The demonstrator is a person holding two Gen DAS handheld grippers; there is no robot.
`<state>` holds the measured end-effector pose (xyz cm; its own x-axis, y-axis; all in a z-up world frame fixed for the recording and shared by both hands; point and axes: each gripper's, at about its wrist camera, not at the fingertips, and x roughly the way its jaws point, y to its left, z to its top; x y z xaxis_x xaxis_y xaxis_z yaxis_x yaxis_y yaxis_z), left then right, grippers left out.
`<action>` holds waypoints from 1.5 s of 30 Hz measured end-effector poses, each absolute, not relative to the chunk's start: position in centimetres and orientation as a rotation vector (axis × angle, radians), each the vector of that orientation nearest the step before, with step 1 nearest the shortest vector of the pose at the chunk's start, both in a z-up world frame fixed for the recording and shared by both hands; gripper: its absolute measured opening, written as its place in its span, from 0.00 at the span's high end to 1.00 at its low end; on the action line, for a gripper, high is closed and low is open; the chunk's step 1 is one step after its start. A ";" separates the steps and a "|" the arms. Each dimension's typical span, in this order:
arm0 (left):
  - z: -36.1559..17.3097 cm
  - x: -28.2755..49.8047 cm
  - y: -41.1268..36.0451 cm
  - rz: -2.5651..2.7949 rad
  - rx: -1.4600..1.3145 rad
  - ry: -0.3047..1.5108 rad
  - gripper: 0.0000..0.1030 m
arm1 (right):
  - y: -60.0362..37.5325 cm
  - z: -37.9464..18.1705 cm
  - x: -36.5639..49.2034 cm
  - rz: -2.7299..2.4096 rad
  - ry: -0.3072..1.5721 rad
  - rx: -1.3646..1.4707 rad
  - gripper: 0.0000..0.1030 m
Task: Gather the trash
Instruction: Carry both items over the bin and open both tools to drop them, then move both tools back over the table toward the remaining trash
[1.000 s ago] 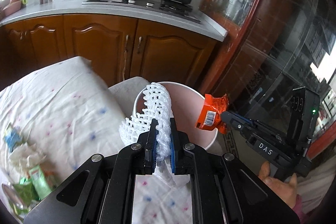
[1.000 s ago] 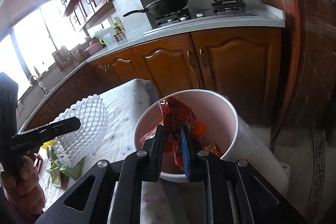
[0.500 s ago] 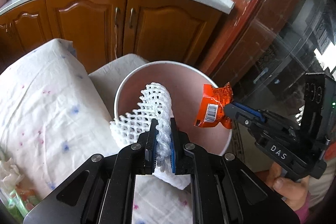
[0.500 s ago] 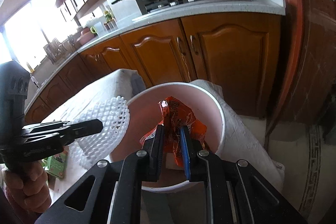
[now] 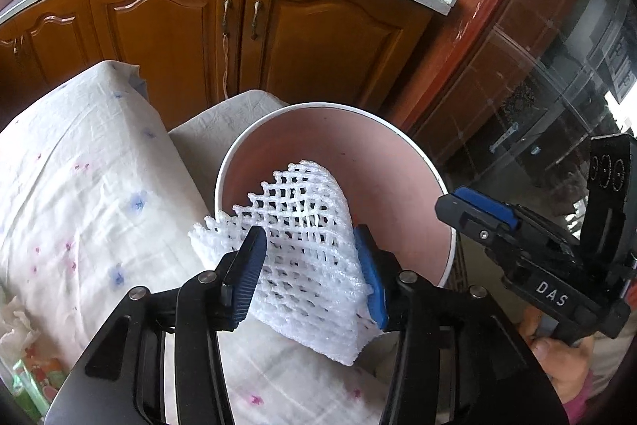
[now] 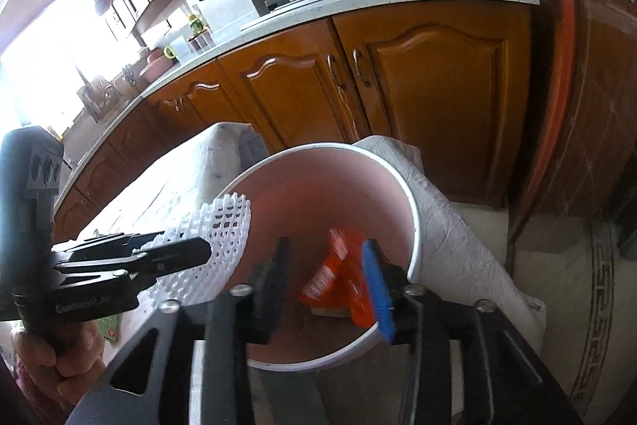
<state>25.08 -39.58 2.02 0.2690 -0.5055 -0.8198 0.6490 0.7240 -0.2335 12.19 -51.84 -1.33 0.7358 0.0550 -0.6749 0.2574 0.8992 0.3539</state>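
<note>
Both grippers opened since 0.5 s ago | left gripper [image 5: 310, 265] spread wide, foam fruit net [image 5: 302, 249] loose between its pads, draped over pink bin [image 5: 338, 146] rim | right gripper [image 6: 322, 285] wide, orange snack wrapper [image 6: 338, 277] dropped inside bin | risk: net, half outside, could slide onto the tablecloth [image 5: 79, 186].

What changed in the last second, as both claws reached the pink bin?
Both claws opened. The right claw let go of the orange snack wrapper, which now lies inside the pink bin. The left claw released the white foam fruit net, which sits across the rim. The bin stayed put.
</note>
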 end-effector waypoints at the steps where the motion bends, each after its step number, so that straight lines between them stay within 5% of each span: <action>1: 2.0 25.1 -39.5 -0.783 0.156 1.039 0.56 | -51.9 -1.2 12.0 -0.116 0.737 0.452 0.56; 13: 4.0 24.3 -38.3 -0.816 0.078 0.996 0.42 | -52.9 0.2 9.0 -0.165 0.636 0.505 0.49; 28: 5.9 22.4 -32.4 -0.761 0.013 0.927 0.41 | -50.7 1.3 8.1 -0.144 0.614 0.495 0.47; 34: 6.2 21.5 -27.6 -0.692 -0.036 0.901 0.40 | -48.1 1.6 8.6 -0.086 0.606 0.478 0.29; 45: 7.0 20.1 -17.5 -0.555 -0.162 0.851 0.40 | -42.4 2.0 10.0 0.028 0.612 0.455 0.27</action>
